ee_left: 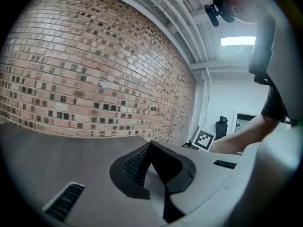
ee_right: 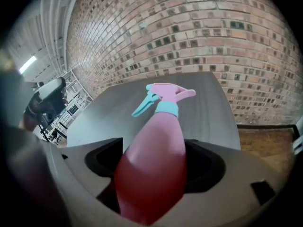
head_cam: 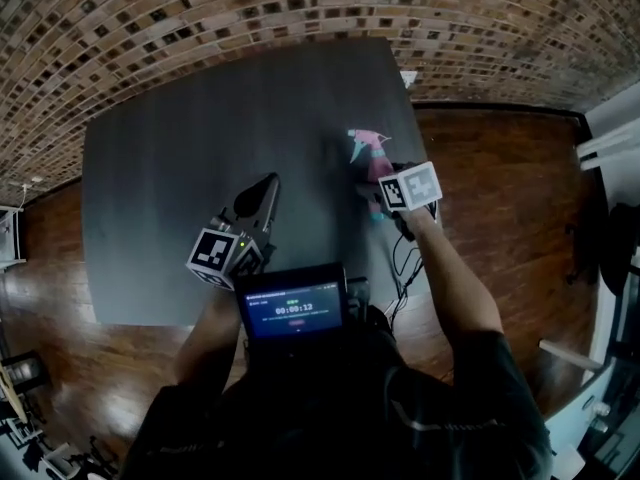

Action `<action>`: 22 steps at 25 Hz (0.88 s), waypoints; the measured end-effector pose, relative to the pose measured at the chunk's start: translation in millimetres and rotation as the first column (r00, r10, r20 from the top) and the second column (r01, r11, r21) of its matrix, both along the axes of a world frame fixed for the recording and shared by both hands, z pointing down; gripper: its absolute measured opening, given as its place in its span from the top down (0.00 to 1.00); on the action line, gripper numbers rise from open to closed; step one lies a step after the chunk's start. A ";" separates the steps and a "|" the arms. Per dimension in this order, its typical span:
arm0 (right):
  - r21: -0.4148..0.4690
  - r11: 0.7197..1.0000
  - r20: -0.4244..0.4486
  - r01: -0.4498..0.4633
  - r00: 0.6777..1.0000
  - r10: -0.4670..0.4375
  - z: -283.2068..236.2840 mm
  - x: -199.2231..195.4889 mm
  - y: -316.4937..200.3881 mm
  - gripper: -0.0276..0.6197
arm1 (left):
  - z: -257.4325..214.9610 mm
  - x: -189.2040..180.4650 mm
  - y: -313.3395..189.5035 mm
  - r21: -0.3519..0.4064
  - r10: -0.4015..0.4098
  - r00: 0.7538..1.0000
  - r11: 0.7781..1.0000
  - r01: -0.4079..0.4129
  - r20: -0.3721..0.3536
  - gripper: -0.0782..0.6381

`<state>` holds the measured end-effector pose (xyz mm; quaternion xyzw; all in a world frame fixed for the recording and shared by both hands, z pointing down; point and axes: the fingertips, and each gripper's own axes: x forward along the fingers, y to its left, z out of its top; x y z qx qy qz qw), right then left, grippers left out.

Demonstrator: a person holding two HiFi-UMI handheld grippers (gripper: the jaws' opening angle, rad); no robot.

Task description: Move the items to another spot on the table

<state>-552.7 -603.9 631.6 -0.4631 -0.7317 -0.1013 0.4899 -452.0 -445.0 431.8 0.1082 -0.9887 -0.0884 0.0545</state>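
Gripper, right (ee_right: pixel 154 161): jaws stood wide and clamped on the bottle (ee_right: pixel 152 141), whose red-pink body fills the gap between them. The hold is taken low on the body, at its broadest part, judged so that the slim neck and teal trigger (ee_right: pixel 143 105) are left free and pointing away along the jaws. With a grip this far from the head, the bottle is likely to be nose-heavy, so a steady carry would be wanted.

Bottle, location: near the right edge of the bench (head_cam: pixel 180 168), as seen in the head view, tilted or lying along the gripper's line. Whether it is lifted clear of the surface or resting on it cannot be told.

Gripper, left (ee_left: pixel 152 167): jaws brought together, nothing between them. It is held low over the near part of the bench, well apart from the bottle, judged to be parked out of the way.

Bench: dark and bare apart from the bottle, so another spot is readily available, most openly toward the left and far side.

Step in hand, judged: bottle secured, transfer not yet made.
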 end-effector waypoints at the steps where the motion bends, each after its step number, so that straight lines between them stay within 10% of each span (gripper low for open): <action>1: 0.026 1.000 -0.023 0.005 1.000 -0.004 12.3 -1.3 -1.6 0.33 | 5.2 -3.0 -0.3 0.007 -0.004 1.000 1.000 0.004 -0.006 0.90; 15: 0.193 0.980 -0.170 0.049 0.985 -0.016 72.2 8.7 -12.8 0.33 | 25.8 11.7 -1.6 0.040 0.002 0.999 0.999 0.000 -0.043 0.90; 22: 0.206 0.978 -0.191 0.009 0.981 0.032 73.5 8.6 -14.8 0.33 | 2.2 11.2 -12.4 0.032 0.116 0.988 0.992 -0.119 0.098 0.90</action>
